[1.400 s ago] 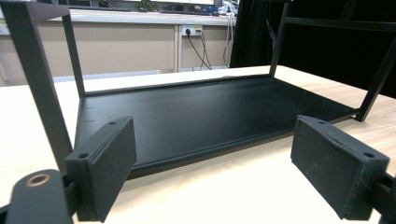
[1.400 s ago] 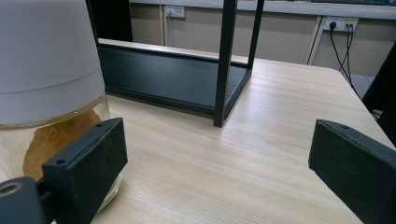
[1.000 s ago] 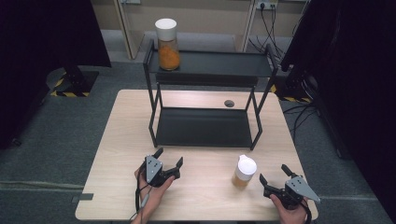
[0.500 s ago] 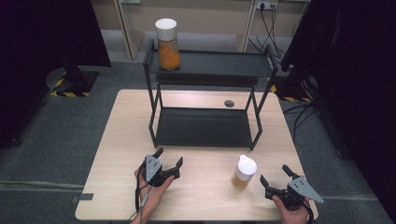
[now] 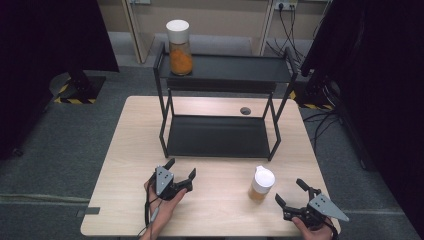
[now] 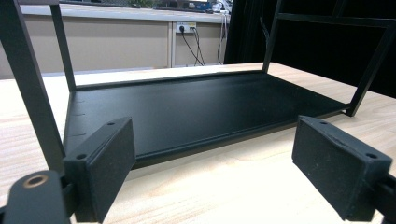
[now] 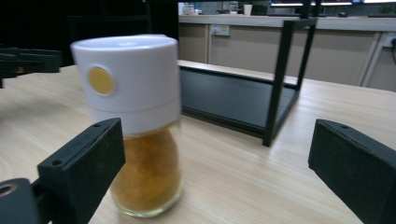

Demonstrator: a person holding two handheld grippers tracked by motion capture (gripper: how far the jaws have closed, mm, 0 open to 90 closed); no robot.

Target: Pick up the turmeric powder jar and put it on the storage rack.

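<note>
White-capped glass jar — amber powder inside — stands upright on the table.

In the right gripper view the spice jar is blurred, and its left side is covered by the near jaw of the right gripper. The two-tier rack loses its top shelf above the left gripper view's upper edge (only posts and lower tray remain). In the high view the person's forearms are cut off at the bottom edge.
</note>
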